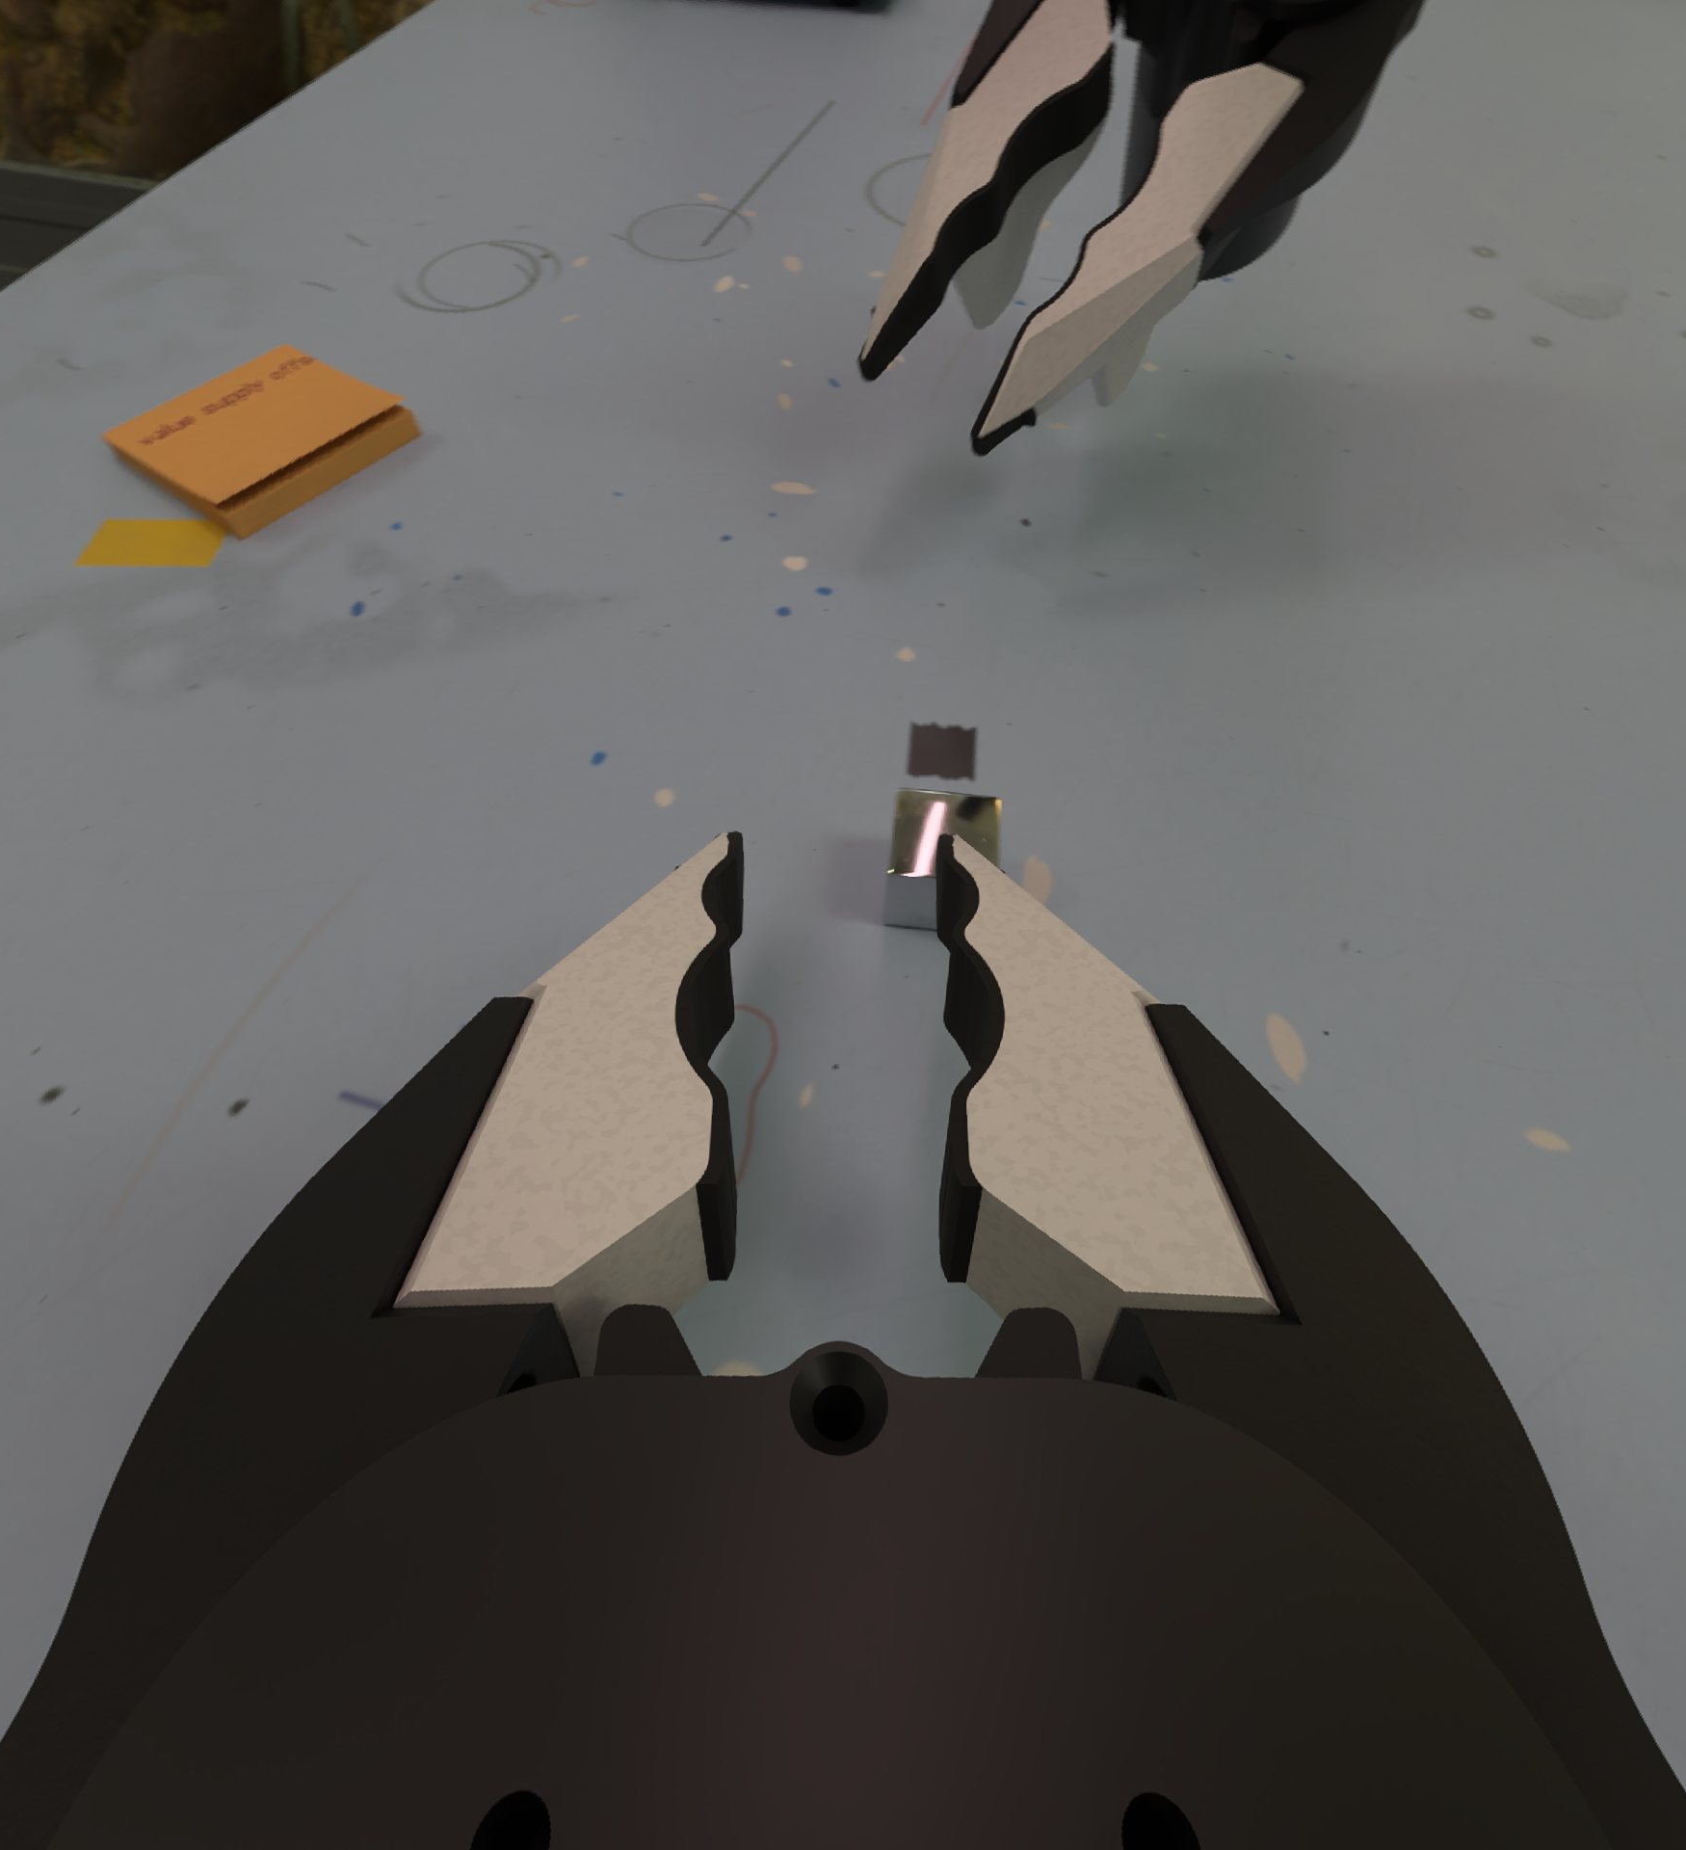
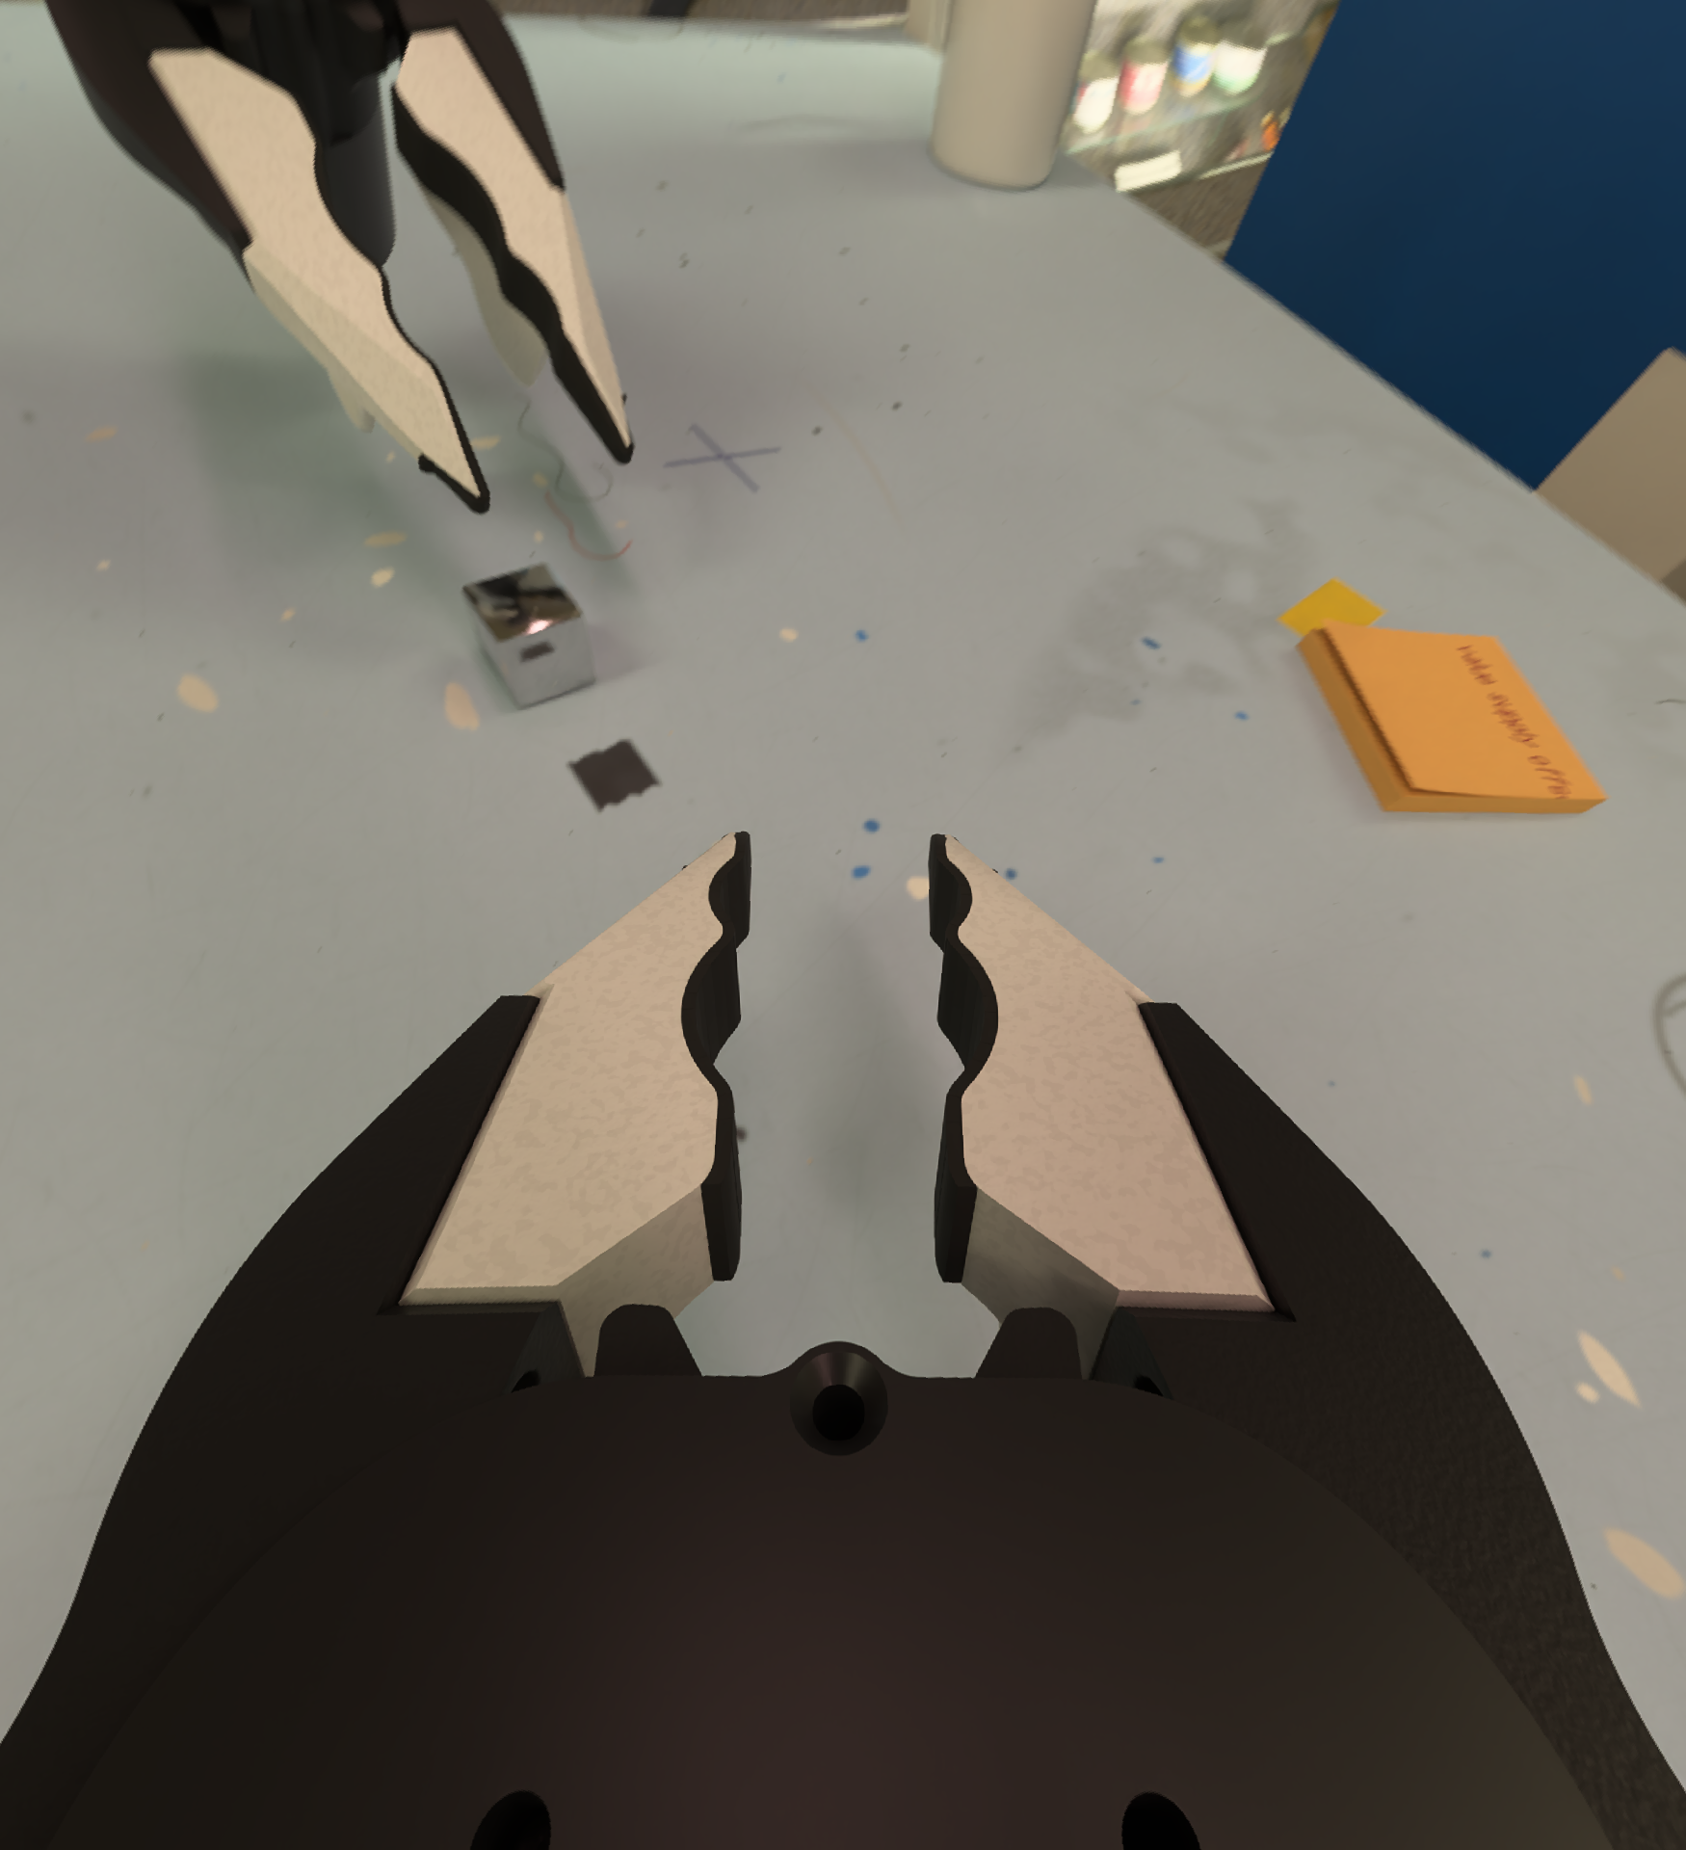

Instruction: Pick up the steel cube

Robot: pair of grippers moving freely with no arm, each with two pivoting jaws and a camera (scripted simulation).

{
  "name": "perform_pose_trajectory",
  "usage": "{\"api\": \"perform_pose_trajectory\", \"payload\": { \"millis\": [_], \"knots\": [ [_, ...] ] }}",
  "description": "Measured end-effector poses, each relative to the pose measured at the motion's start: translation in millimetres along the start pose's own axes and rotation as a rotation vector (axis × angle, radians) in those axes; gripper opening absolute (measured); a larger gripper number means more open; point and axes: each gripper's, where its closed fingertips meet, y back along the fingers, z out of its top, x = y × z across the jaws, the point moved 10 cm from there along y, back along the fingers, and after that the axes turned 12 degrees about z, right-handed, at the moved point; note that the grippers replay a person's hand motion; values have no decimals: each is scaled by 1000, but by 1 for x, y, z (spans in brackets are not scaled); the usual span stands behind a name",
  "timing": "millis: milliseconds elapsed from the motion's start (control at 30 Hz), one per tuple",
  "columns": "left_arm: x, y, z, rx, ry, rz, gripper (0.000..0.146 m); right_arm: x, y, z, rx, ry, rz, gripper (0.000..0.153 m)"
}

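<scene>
The steel cube [image 1: 924, 851] is small and mirror-shiny and sits on the pale blue table [image 1: 519, 701]. In the left wrist view it lies just beyond and partly behind my left gripper's right fingertip. My left gripper [image 1: 839, 846] is open and empty, above the table, with the cube a little right of its gap. In the right wrist view the cube [image 2: 529, 646] sits ahead and to the left, below the left gripper [image 2: 549, 476]. My right gripper [image 2: 839, 846] is open and empty, well short of the cube. It also shows in the left wrist view [image 1: 939, 400], hovering beyond the cube.
An orange pad of sticky notes [image 1: 263, 440] with a yellow note [image 1: 153, 543] beside it lies left. A dark square patch [image 1: 942, 751] is on the table just beyond the cube. A pale cylinder [image 2: 1004, 90] stands at the far table edge. A blue wall [image 2: 1520, 200] and a tan box [image 2: 1680, 471] are off the table.
</scene>
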Motion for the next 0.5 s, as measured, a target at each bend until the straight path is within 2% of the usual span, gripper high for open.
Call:
{"api": "perform_pose_trajectory", "payload": {
  "millis": [200,500],
  "knots": [
    [-16,-15,0,72,-74,-57,43,12,-5,-13,145,38,75,37],
    [-26,-33,0,199,-134,-61,33,12,-6,-14,155,35,55,36]
  ]
}}
